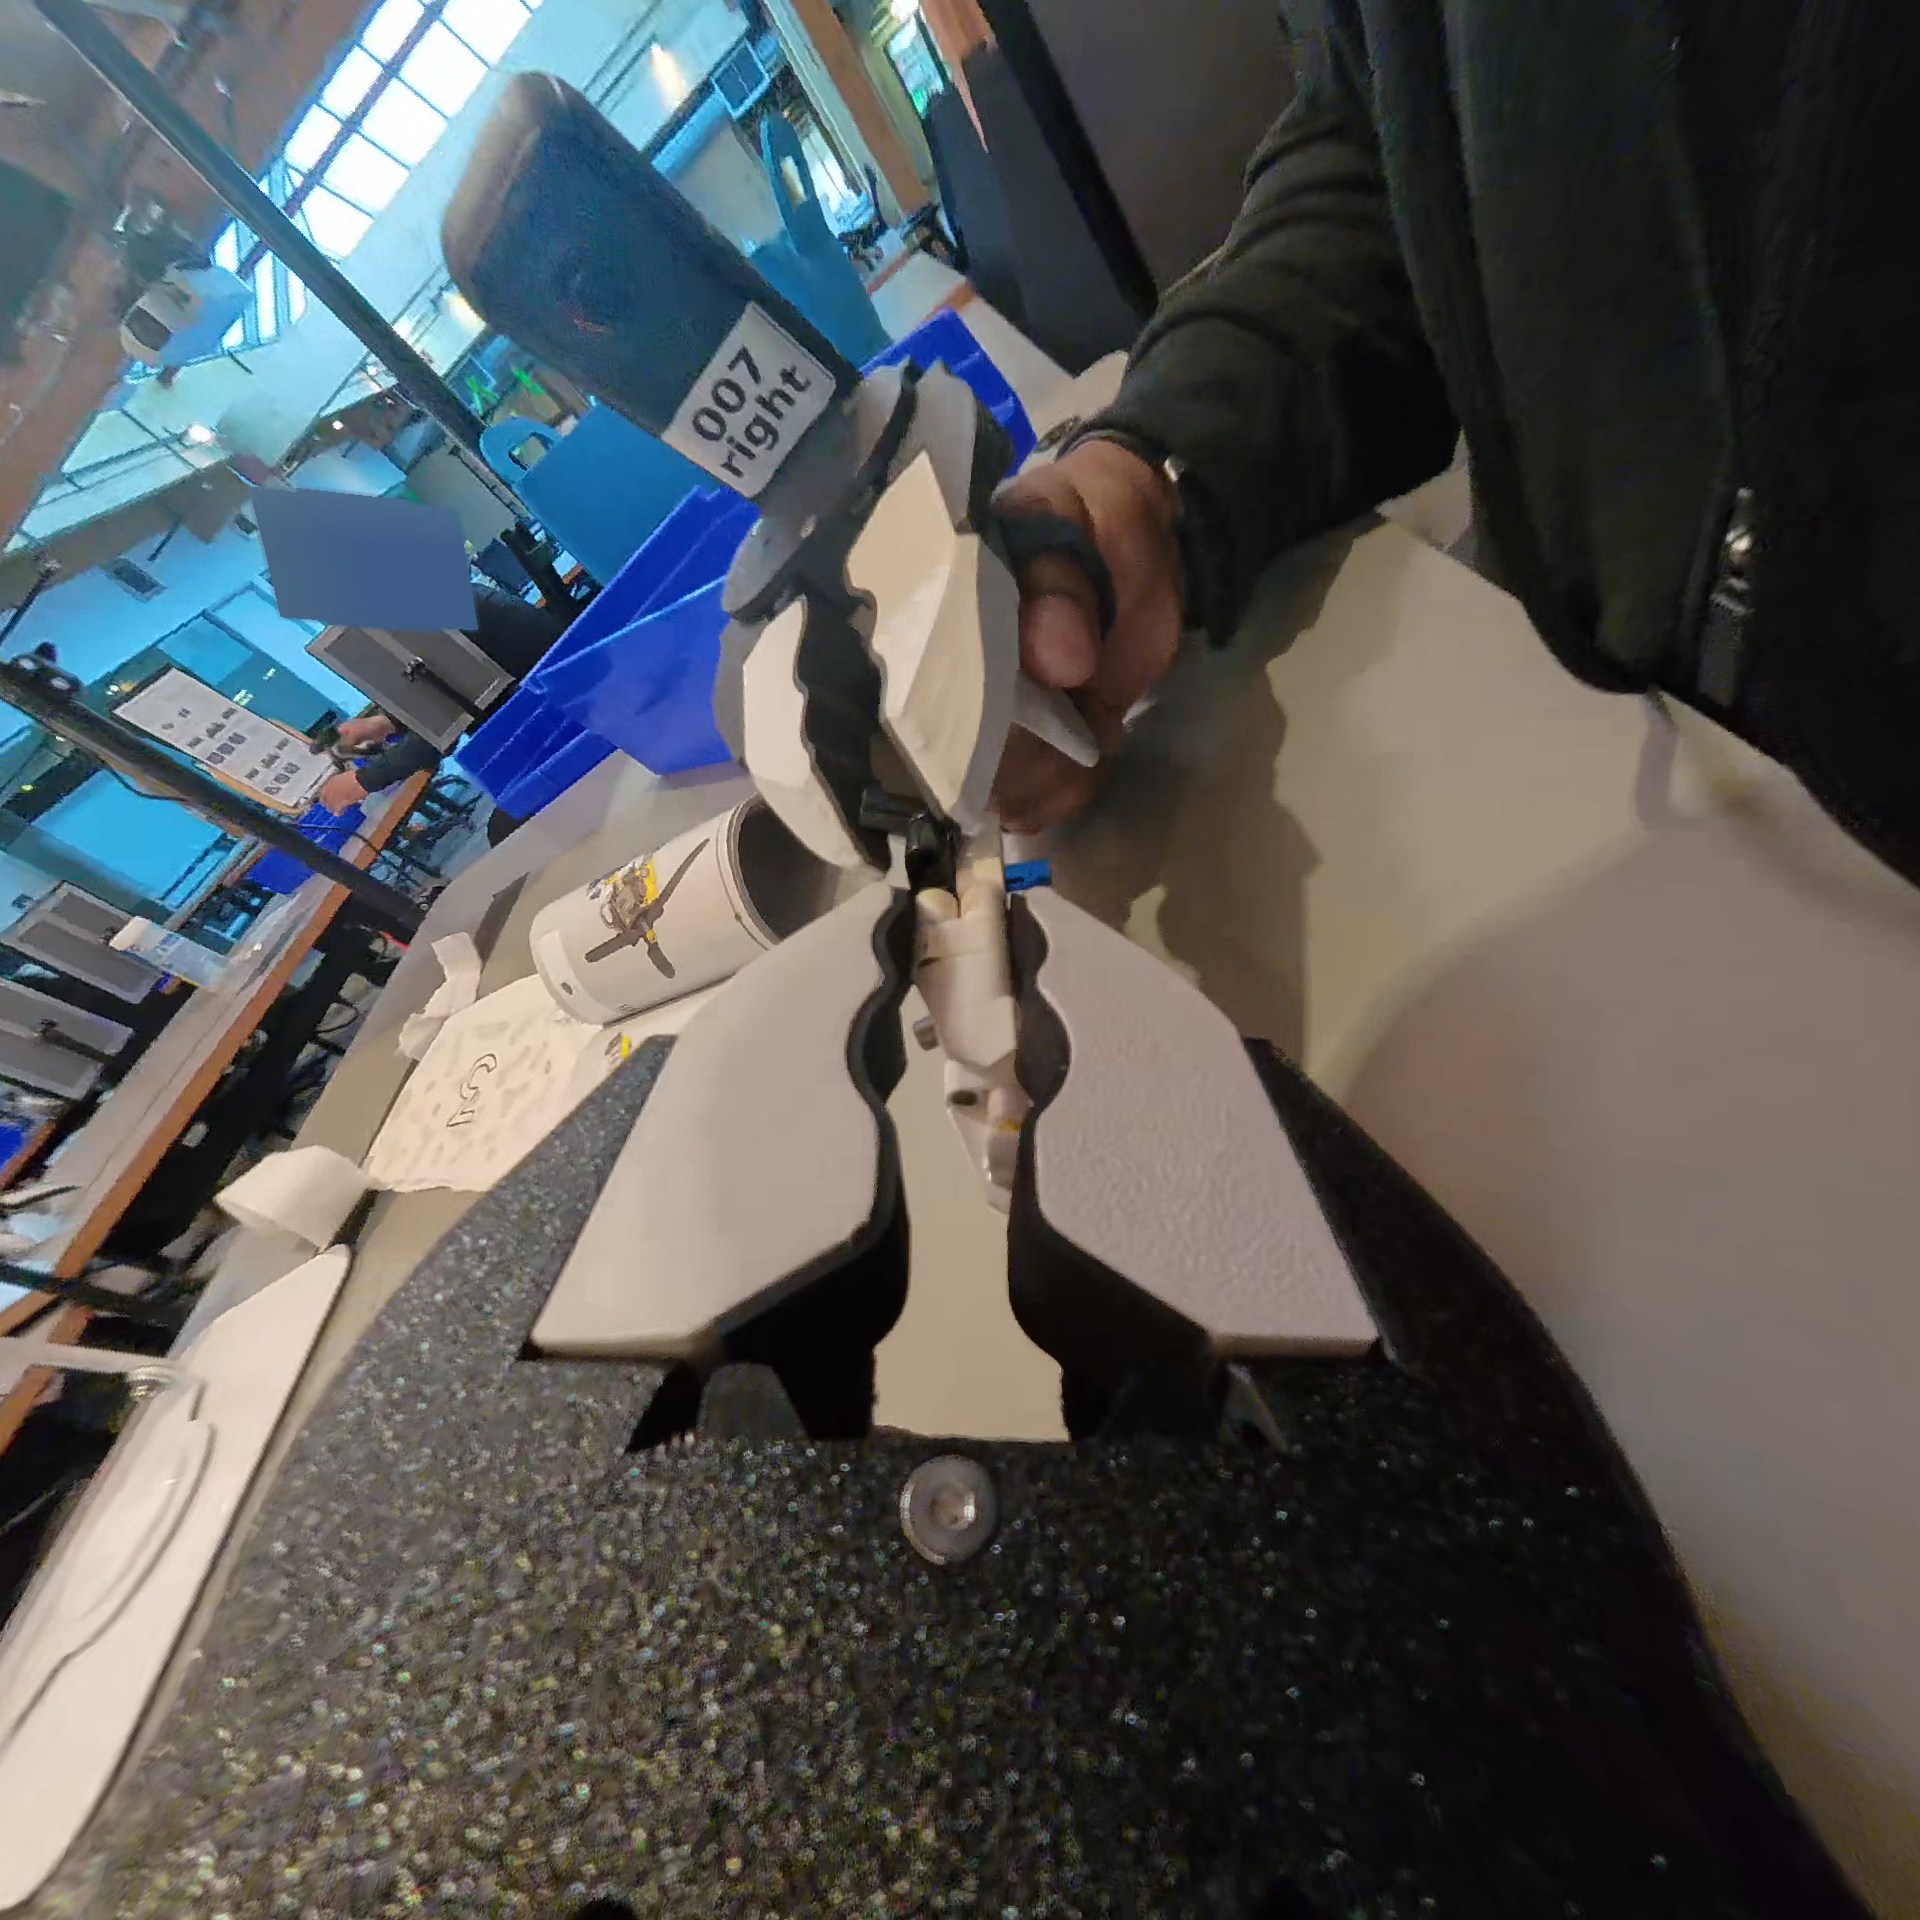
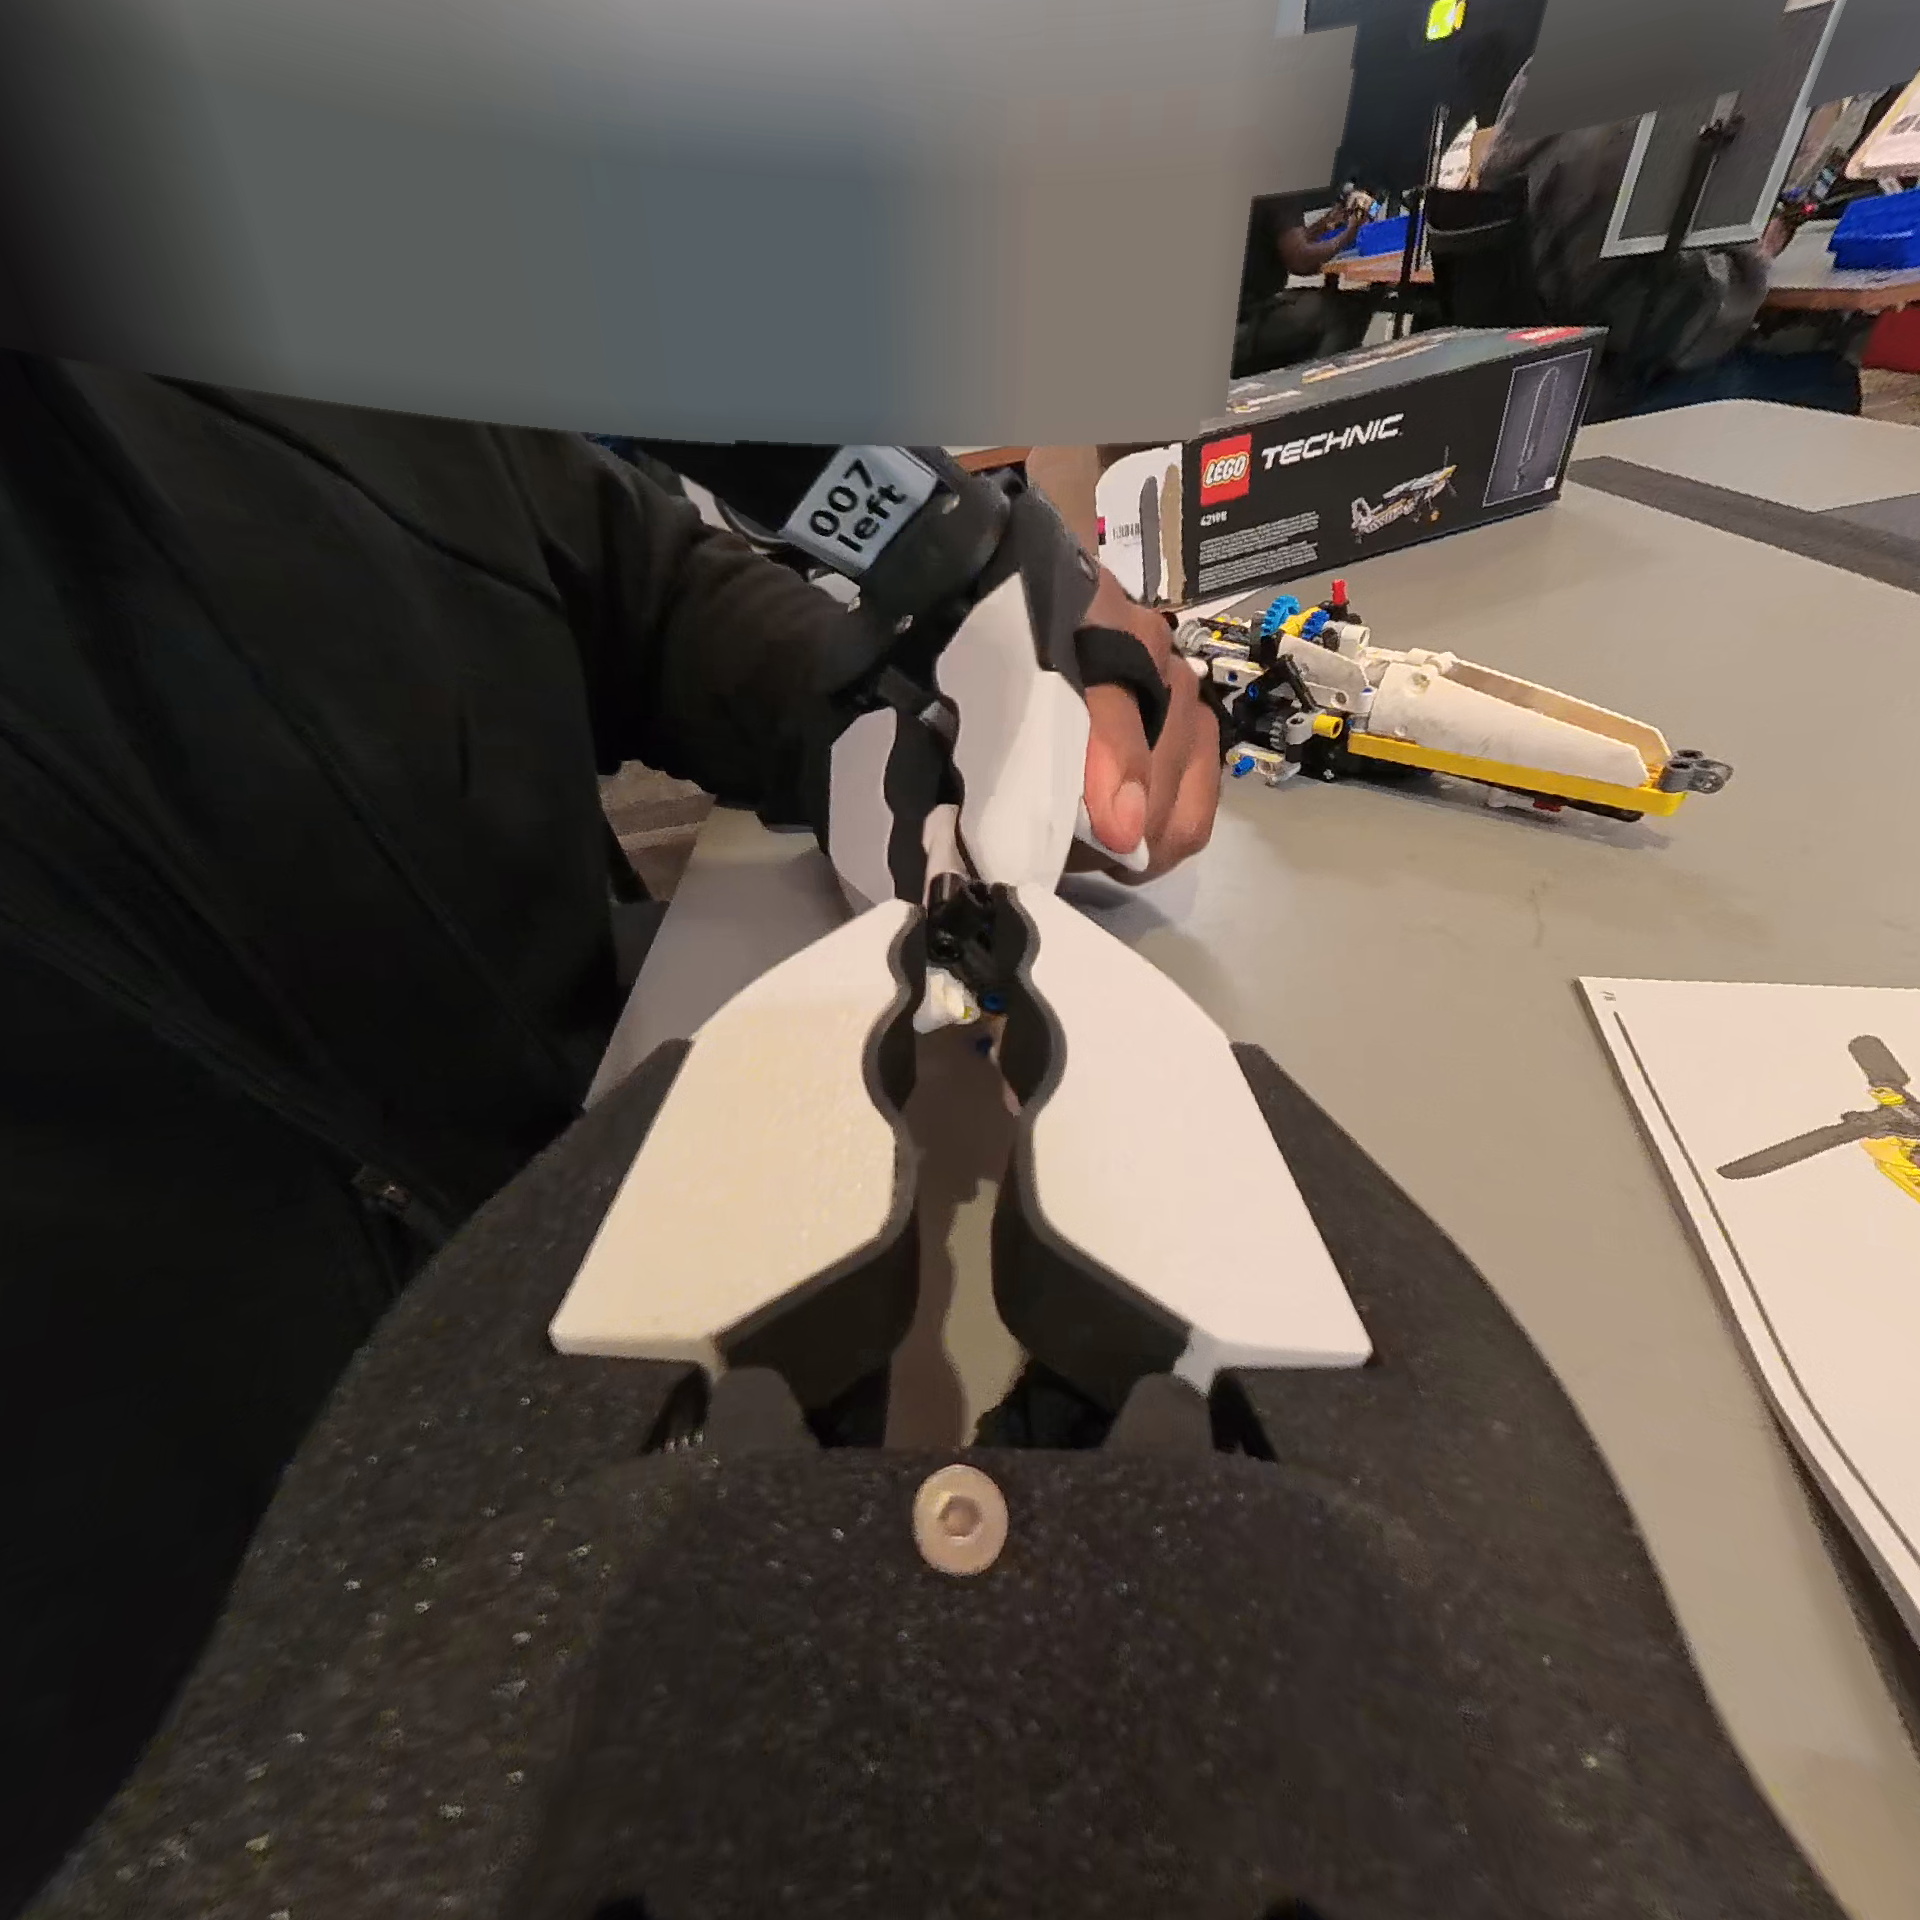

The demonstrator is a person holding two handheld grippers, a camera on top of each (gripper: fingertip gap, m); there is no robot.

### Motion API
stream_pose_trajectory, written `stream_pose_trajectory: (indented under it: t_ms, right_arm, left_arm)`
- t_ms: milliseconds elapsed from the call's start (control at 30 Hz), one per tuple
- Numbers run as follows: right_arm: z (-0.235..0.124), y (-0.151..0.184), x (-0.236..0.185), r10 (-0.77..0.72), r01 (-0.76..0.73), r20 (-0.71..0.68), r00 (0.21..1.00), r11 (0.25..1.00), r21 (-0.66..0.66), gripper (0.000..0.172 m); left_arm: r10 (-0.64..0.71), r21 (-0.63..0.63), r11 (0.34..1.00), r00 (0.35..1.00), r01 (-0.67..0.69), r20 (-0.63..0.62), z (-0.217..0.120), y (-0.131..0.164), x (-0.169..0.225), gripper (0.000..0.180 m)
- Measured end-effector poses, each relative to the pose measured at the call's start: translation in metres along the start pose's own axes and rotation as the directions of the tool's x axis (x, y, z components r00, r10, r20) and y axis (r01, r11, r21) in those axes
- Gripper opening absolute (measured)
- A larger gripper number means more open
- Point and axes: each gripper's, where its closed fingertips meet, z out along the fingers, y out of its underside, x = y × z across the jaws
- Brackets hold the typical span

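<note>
My left gripper (image 1: 958,914) is shut on a small white toy-brick assembly (image 1: 971,987), which stands upright between its pads. My right gripper (image 2: 961,920) is shut on a black connector piece (image 2: 961,940), with a white part and a blue pin (image 2: 992,1003) just below it. The two grippers meet tip to tip above the grey table (image 2: 1455,987). In the left wrist view the right gripper (image 1: 914,821) comes down from above with the black piece (image 1: 925,847) touching the top of the white assembly. In the right wrist view the left gripper (image 2: 935,842) shows just behind the black piece.
A partly built white and yellow brick aircraft (image 2: 1455,717) lies on the table before a dark box (image 2: 1392,468). An open booklet (image 2: 1787,1195) lies at the right. A white cylinder on its side (image 1: 665,935), torn paper (image 1: 488,1091) and blue bins (image 1: 644,644) lie beyond the left gripper. Only a small space, under 4 cm, lies between the two pairs of fingers.
</note>
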Motion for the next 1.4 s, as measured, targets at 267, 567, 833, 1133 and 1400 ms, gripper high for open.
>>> stream_pose_trajectory:
  t_ms: [267, 567, 833, 1133, 1400]
  right_arm:
    - [-0.004, 0.010, -0.001, 0.029, -0.028, 0.023, 0.999, 0.999, -0.030, 0.012]
    - [-0.006, 0.014, -0.002, 0.044, -0.043, 0.037, 0.998, 0.998, -0.050, 0.011]
    - [-0.033, 0.014, 0.017, 0.069, -0.070, -0.023, 0.997, 0.997, -0.021, 0.007]
    - [-0.035, 0.015, 0.019, 0.038, -0.039, -0.028, 0.999, 0.999, -0.032, 0.007]
    - [-0.036, 0.010, 0.017, -0.025, 0.025, -0.035, 0.999, 1.000, -0.001, 0.007]
  left_arm:
    - [-0.070, 0.016, 0.997, 0.997, 0.071, -0.042, 0.005, 0.004, 0.006, 0.019]
    - [-0.069, 0.017, 0.997, 0.996, 0.070, -0.053, 0.005, 0.006, 0.009, 0.019]
    - [-0.126, 0.025, 0.992, 0.991, 0.128, -0.045, 0.002, 0.013, 0.001, 0.019]
    - [0.041, -0.233, 0.972, 0.999, -0.039, 0.002, 0.010, 0.043, 0.000, 0.021]
    - [-0.004, -0.162, 0.987, 1.000, 0.008, 0.026, 0.007, 0.025, -0.004, 0.029]
